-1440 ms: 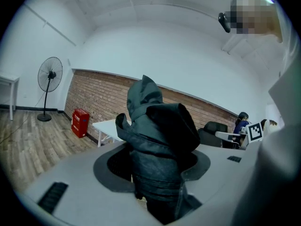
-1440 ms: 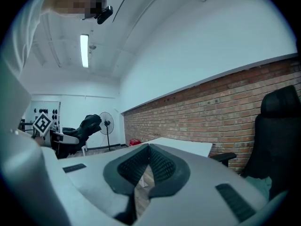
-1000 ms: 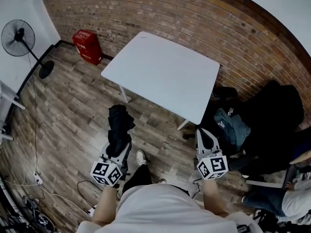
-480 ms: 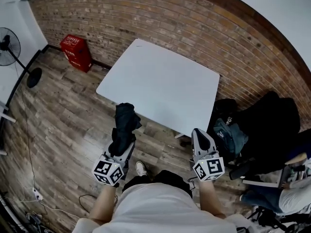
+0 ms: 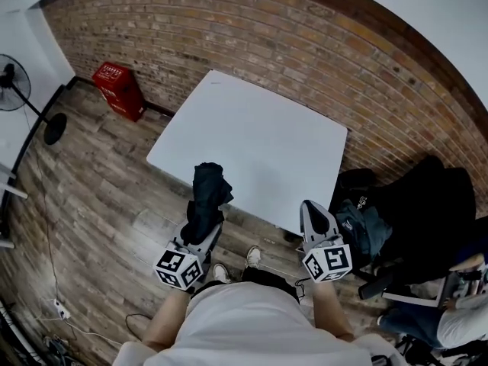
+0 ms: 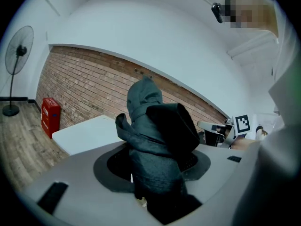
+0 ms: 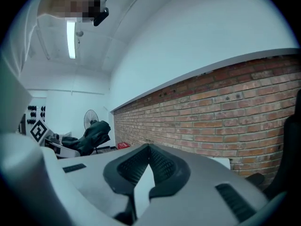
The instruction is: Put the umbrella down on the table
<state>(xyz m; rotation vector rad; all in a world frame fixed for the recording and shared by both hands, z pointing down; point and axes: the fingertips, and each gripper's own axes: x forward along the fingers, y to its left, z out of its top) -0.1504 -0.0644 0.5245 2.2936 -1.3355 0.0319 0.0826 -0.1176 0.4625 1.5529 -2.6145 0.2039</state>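
Left gripper: jaws clamped on the umbrella's lower end.
Umbrella: black, folded, sticking out along the left jaws. In the head view its top overlaps the table's near edge, and it is not lying on the table.
Right gripper: jaw tips together, nothing between them. It sits by the table's near edge, apart from the umbrella.
Table: white, beside the brick wall.
Far left: red crate, fan.

The folded umbrella fills the gap of the left gripper, hiding the inner faces of its jaws and the umbrella's held end. In the head view, the fan at far left and a person at near right are cut off by the edges. The print on the red crate is too small to read.
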